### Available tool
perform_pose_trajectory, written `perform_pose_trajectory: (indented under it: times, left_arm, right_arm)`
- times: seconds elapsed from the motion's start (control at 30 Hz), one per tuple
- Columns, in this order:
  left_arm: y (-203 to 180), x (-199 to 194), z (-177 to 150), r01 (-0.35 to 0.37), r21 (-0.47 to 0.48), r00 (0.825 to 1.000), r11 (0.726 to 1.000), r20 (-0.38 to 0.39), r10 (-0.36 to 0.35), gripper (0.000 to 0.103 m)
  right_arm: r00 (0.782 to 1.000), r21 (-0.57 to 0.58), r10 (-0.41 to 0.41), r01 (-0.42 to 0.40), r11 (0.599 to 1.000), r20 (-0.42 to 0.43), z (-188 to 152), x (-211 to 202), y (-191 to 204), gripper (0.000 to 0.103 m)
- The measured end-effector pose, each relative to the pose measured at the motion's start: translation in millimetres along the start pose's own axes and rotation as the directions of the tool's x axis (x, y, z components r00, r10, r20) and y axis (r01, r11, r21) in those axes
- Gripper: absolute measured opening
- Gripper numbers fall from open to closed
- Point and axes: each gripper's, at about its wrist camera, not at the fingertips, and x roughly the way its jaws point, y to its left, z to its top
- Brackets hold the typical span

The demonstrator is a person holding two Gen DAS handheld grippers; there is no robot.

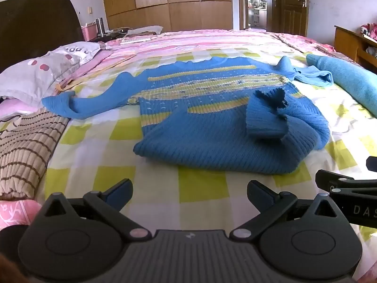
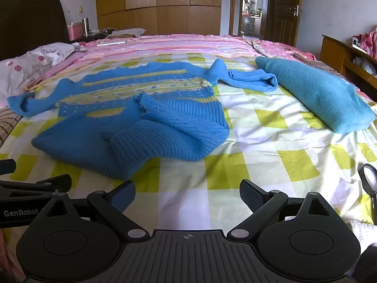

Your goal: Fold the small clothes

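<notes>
A: Entry. Left claw (image 1: 189, 192): fingers spread wide, nothing between them, hovering over bare checked bedsheet (image 1: 200, 184) just short of the sweater's near edge. Right claw (image 2: 187, 194): likewise spread and empty, over the same sheet, close beside the left one.

B: Position of the work piece?

A: Blue knitted sweater (image 1: 212, 122) lies flat in the middle of the bed, yellow-striped chest toward the far side, plain ribbed part toward the claws. One sleeve (image 2: 146, 129) is already laid across the body, cuff up. The other two limbs are out: left sleeve (image 1: 77, 103) stretched toward the pillow (image 1: 40, 70), far right sleeve (image 2: 254, 79) doubled on itself near the teal piece.

B: Reason for the claws standing off?

A: My reading: both are backed away and opened to choose the next grab, probably the outstretched left sleeve or the near edge. Judgement only.

B: Other items? Any containers?

A: A teal folded bundle (image 2: 318, 99) sits apart on the right, likely a finished item set aside. A striped brown cloth (image 1: 26, 151) lies at the left edge. Only container seen: a pink box (image 2: 75, 31) on the far nightstand, a metal flask (image 2: 85, 26) beside it; box contents cannot be made out.
</notes>
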Motion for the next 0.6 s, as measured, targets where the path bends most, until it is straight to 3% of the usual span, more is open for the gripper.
perform_pose_trajectory:
  times: [0.6]
  left_arm:
    - [3.3,4.7,-1.2,0.023,-0.024,1.000,0.999,-0.019,-0.023,0.103]
  right_arm:
    - [1.000,-0.011,-0.008,0.008,1.000,-0.004,1.5,2.3,2.2,0.095]
